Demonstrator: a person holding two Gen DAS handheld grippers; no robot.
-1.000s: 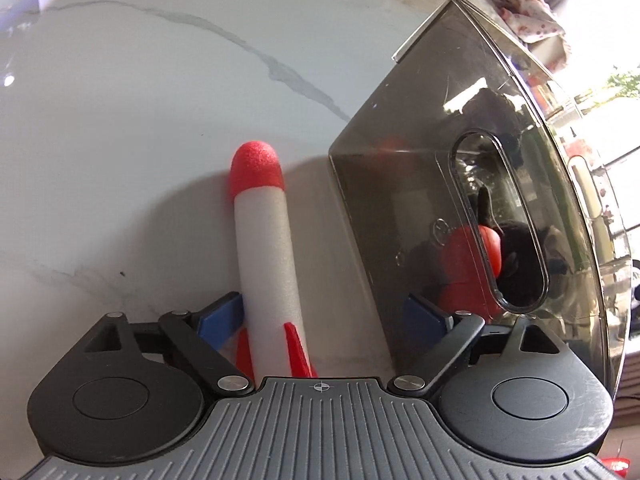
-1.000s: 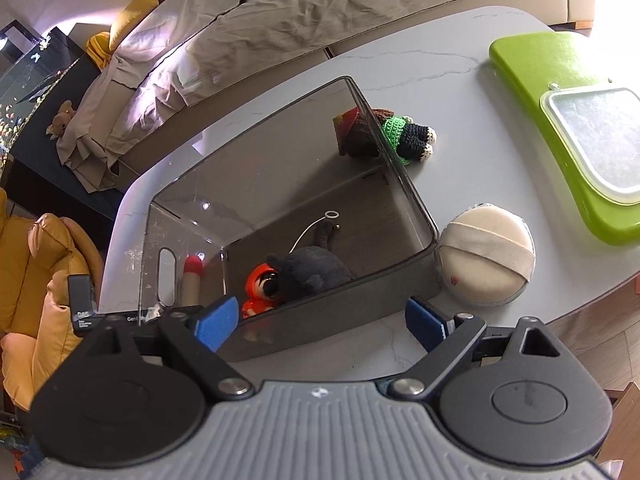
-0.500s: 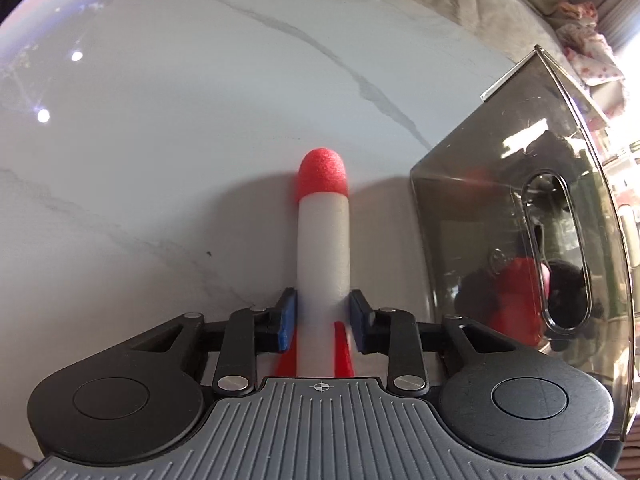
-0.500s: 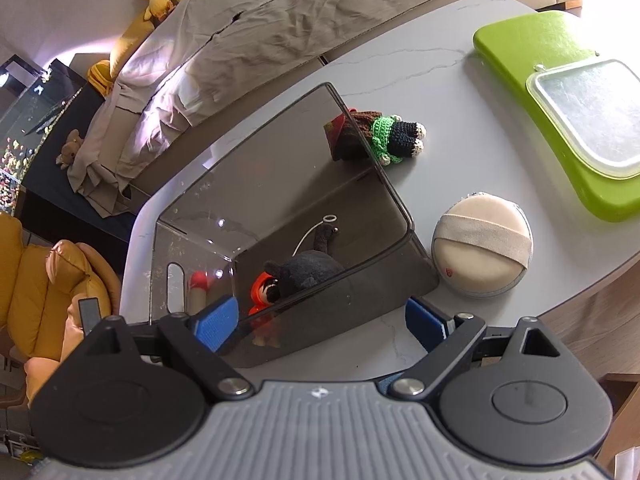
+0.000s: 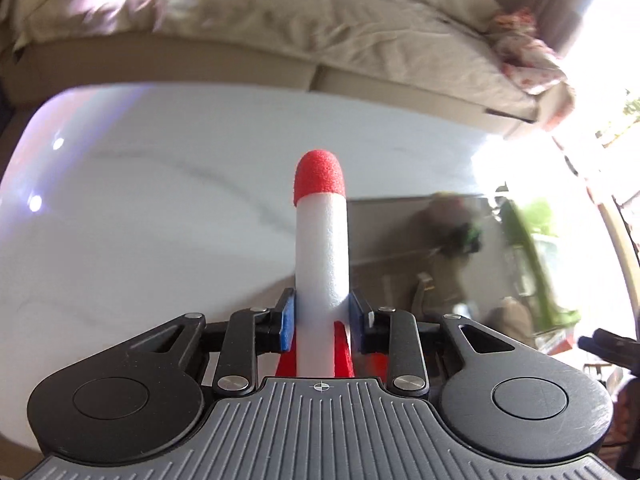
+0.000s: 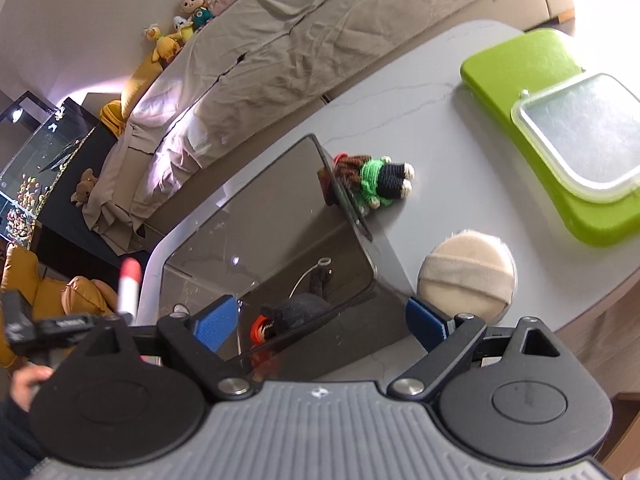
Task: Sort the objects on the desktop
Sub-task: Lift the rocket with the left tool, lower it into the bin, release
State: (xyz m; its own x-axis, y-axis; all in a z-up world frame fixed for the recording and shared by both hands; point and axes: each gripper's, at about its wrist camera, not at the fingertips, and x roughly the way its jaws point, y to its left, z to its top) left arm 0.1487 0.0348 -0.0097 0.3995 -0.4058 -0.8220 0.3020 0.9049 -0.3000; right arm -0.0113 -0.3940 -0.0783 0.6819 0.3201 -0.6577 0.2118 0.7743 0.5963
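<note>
Marble table [image 5: 160,208] fills the left wrist view, a sofa [image 5: 320,32] across the top. At centre the left gripper [image 5: 322,312] pinches the rocket [image 5: 322,248], red nose up. Right wrist view: the right gripper [image 6: 320,320] gapes wide at lower centre, holding nothing, before the bin [image 6: 272,248]. Doll [image 6: 372,178] lies at centre, puff [image 6: 466,278] at lower right, rocket [image 6: 129,286] at left edge.
</note>
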